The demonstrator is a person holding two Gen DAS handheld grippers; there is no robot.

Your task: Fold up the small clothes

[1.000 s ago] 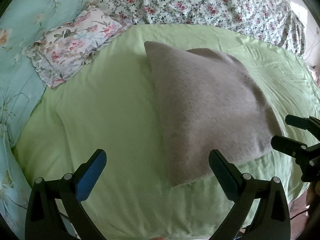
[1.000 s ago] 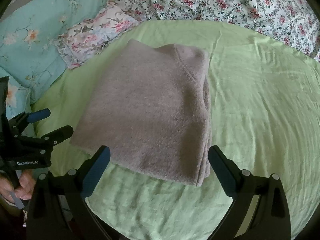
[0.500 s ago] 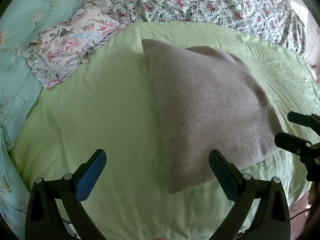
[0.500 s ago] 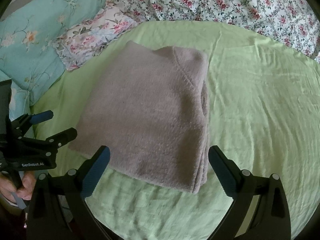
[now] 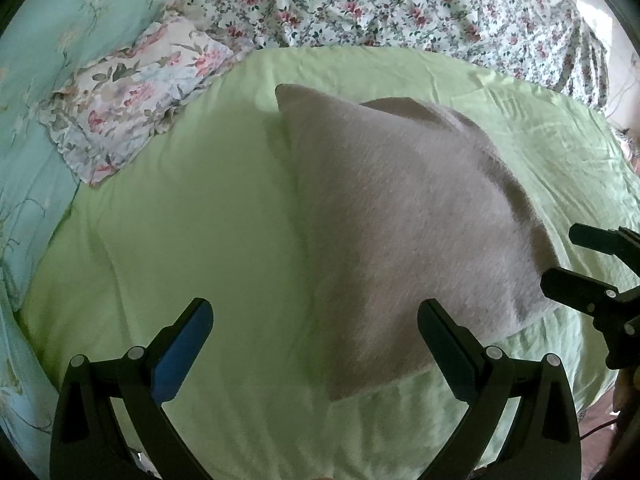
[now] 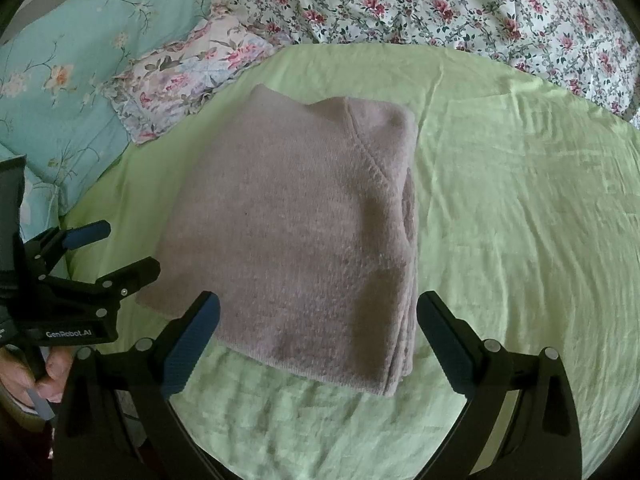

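Note:
A grey knit garment [image 6: 304,232] lies folded into a thick rectangle on the green sheet [image 6: 520,220]; it also shows in the left wrist view [image 5: 400,232]. My left gripper [image 5: 316,340] is open and empty, hovering at the garment's near left corner. My right gripper [image 6: 318,332] is open and empty, just above the garment's near edge. Each gripper shows in the other's view: the right gripper [image 5: 580,264] at the garment's right corner, the left gripper [image 6: 116,252] at its left corner, both with fingers apart.
A floral pillow [image 6: 188,76] and a turquoise floral quilt [image 6: 68,68] lie at the back left. A white flowered bedspread [image 6: 460,4] runs along the back. The green sheet [image 5: 192,240] stretches left of the garment.
Both grippers have edged a little forward and lower toward the folded garment. The garment has not moved and both grippers stay open.

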